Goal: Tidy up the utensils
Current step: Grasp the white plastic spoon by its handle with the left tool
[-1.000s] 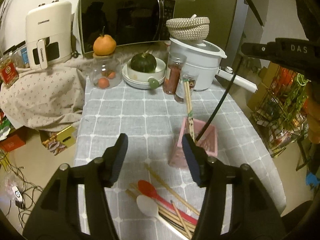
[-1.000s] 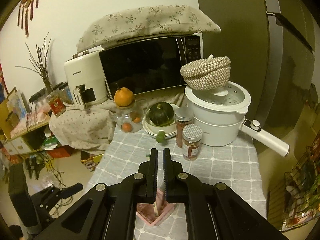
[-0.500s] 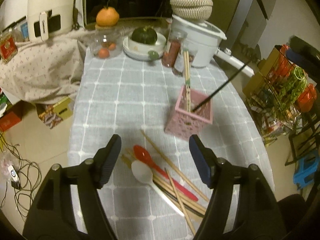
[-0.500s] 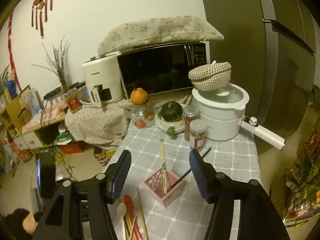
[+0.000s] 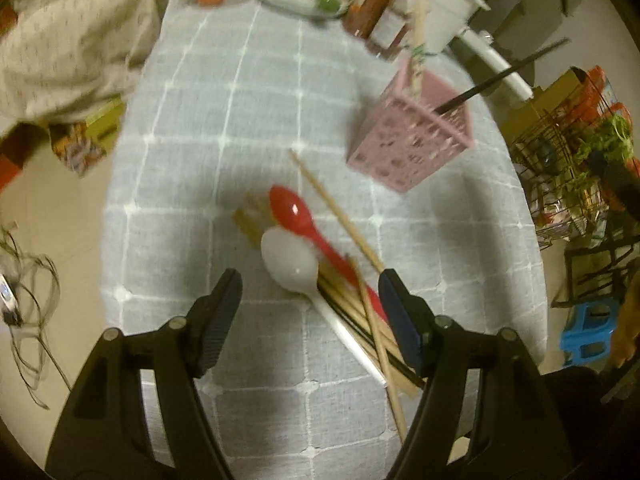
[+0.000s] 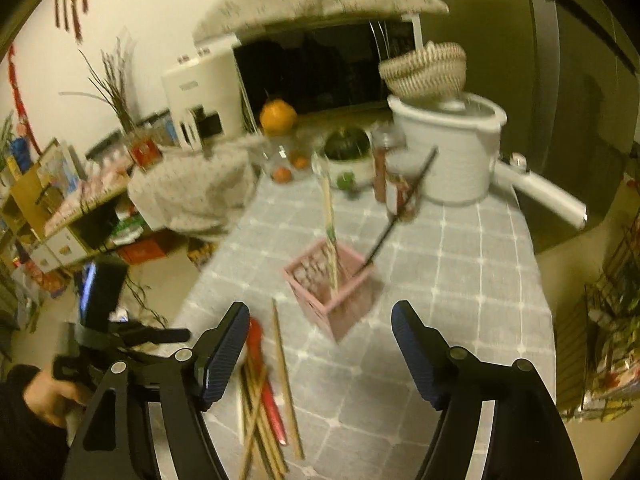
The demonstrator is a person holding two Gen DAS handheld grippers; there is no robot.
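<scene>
Left gripper (image 5: 310,300) fingers spread over spoons (image 5: 294,236) and chopsticks (image 5: 360,312) near desk's (image 5: 192,152) front edge; right gripper (image 6: 320,350) spread, empty. Best pinch one handle, clear of neighbours.

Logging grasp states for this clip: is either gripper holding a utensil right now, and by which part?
Nothing is held. The left gripper hangs open above the white spoon and chopsticks; the right gripper is open too, empty.
</scene>
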